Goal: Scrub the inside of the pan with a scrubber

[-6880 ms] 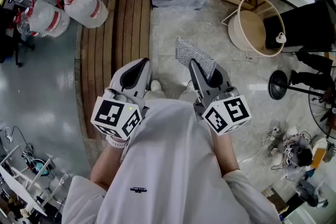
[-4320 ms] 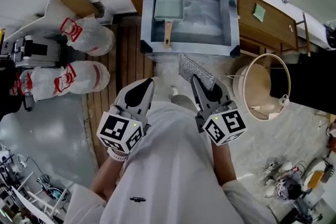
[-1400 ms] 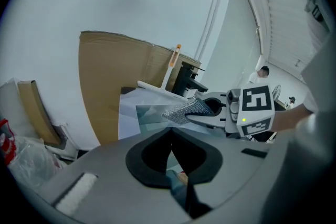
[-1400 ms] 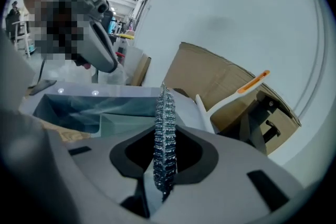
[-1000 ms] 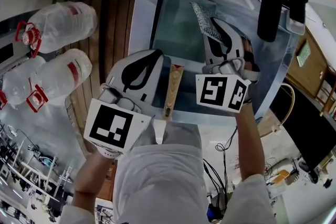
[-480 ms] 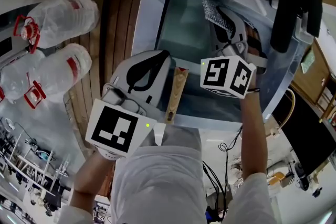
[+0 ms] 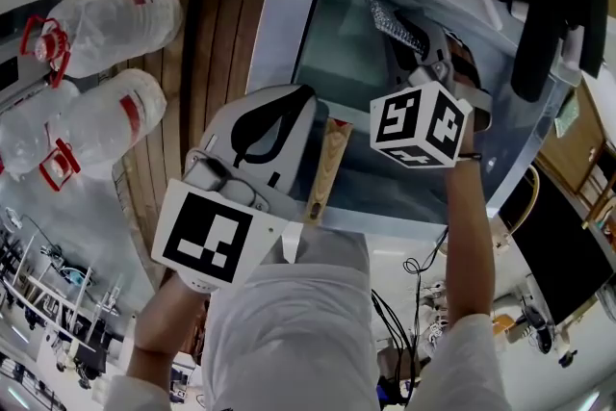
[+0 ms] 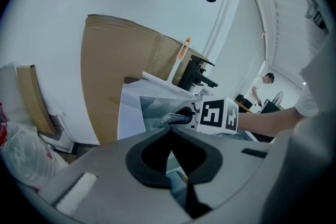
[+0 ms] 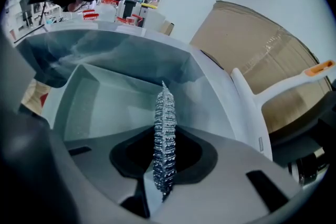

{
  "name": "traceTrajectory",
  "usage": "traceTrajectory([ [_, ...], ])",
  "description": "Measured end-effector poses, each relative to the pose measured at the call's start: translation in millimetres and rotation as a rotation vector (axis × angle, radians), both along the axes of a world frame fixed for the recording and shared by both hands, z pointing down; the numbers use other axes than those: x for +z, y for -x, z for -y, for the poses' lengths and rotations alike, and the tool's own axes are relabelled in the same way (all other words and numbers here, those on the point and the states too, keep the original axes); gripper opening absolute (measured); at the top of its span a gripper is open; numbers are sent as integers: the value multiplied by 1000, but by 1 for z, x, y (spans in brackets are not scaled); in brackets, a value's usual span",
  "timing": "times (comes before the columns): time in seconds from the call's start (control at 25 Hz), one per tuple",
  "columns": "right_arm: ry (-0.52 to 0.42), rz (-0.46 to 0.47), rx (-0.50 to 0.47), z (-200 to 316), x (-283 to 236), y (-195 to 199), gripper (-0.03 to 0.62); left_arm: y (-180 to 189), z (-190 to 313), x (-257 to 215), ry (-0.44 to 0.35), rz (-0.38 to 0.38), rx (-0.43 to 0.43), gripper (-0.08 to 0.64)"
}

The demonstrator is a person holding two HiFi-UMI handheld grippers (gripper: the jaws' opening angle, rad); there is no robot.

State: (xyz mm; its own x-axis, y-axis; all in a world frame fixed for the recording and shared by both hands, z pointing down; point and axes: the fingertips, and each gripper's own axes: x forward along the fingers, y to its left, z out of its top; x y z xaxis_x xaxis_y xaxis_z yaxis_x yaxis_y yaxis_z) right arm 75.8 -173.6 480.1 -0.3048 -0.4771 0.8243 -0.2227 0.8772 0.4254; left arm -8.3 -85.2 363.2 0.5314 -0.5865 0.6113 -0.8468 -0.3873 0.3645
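A pale green rectangular pan lies in the sink, its wooden handle pointing toward me. My right gripper is over the pan's right side, shut on a silver mesh scrubber. In the right gripper view the scrubber stands edge-on between the jaws, above the pan's floor. My left gripper hangs just left of the handle, jaws shut with nothing between them. From the left gripper view I see the right gripper's marker cube and the scrubber.
Large plastic bottles lie on the floor at left beside wooden slats. A black object hangs over the sink's right rim. Cardboard leans on the wall behind the sink.
I have come from the floor area up to the sink. In the last second the right gripper carried the scrubber a little further right over the pan; the left stayed by the handle.
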Motion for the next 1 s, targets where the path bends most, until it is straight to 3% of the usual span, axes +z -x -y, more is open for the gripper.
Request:
traceTrajectory([
  [0.32, 236, -30, -11, -27, 6, 3, 63, 0, -6, 1, 1, -5, -1, 5],
  [1.0, 564, -28, -26, -92, -10, 2, 63, 1, -18, -7, -18, -19, 4, 5],
])
